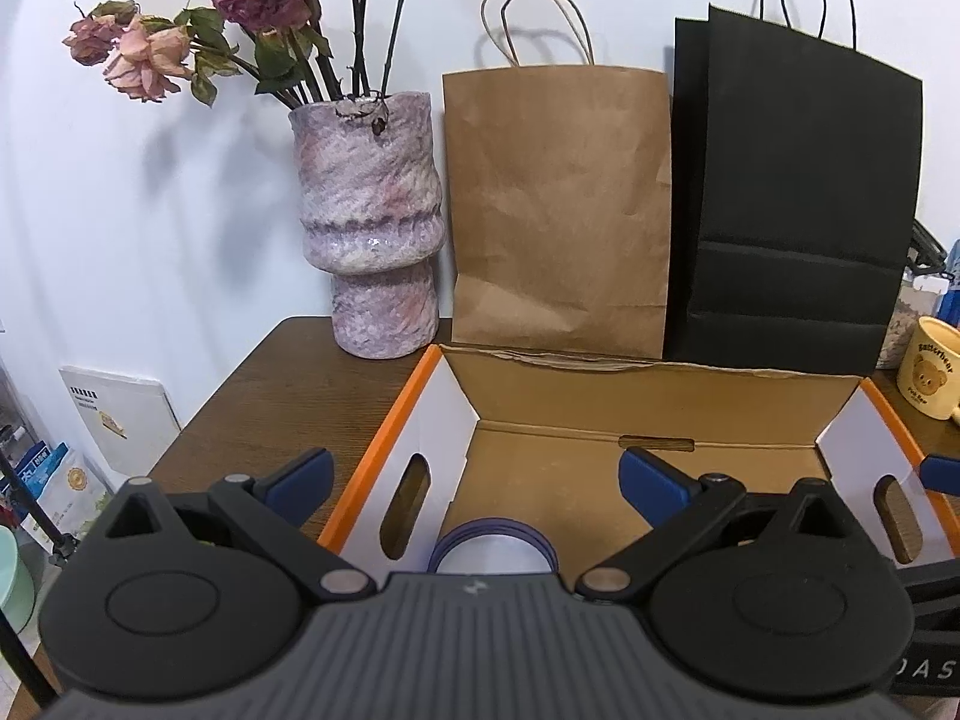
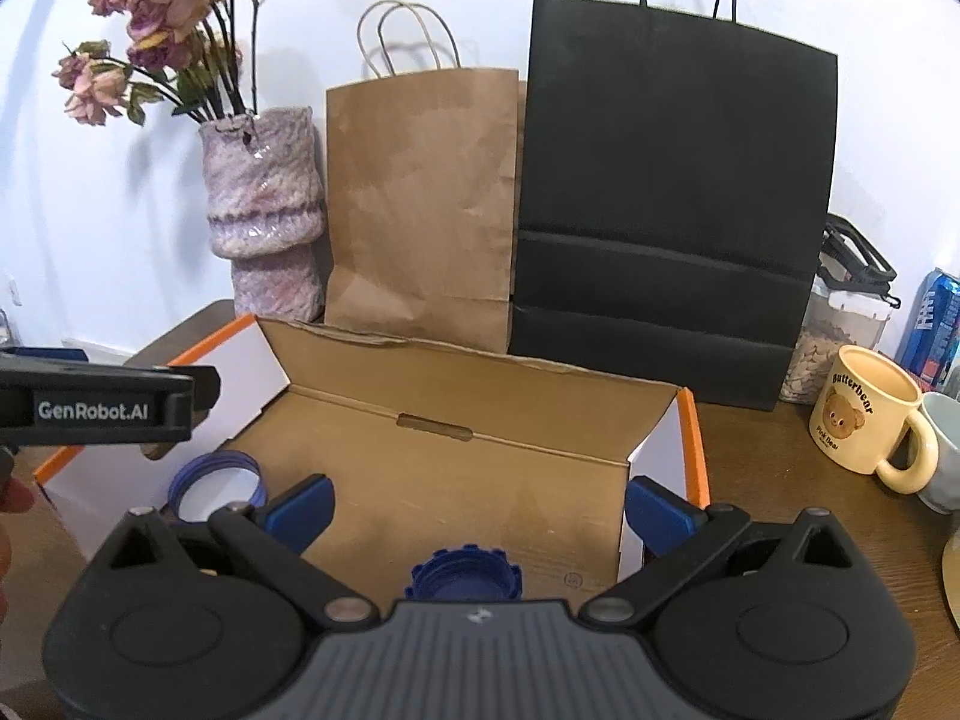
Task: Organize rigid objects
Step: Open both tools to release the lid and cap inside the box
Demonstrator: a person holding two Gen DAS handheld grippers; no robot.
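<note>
An open cardboard box (image 1: pixel 600 387) with orange-edged white sides stands on the wooden table; it also shows in the right wrist view (image 2: pixel 480 378). A purple ring (image 1: pixel 493 543) lies on the box floor near its left front, also seen in the right wrist view (image 2: pixel 217 483). A dark blue toothed cap (image 2: pixel 465 579) lies on the box floor near the front. My left gripper (image 1: pixel 477 474) is open and empty above the ring. My right gripper (image 2: pixel 480 501) is open and empty above the cap. The left gripper's body shows at the left of the right wrist view (image 2: pixel 102 405).
A pink vase of dried roses (image 1: pixel 372 222), a brown paper bag (image 1: pixel 561 204) and a black paper bag (image 1: pixel 798 198) stand behind the box against the wall. A yellow bear mug (image 2: pixel 870 423), a jar (image 2: pixel 840 330) and a blue can (image 2: pixel 936 324) are right of the box.
</note>
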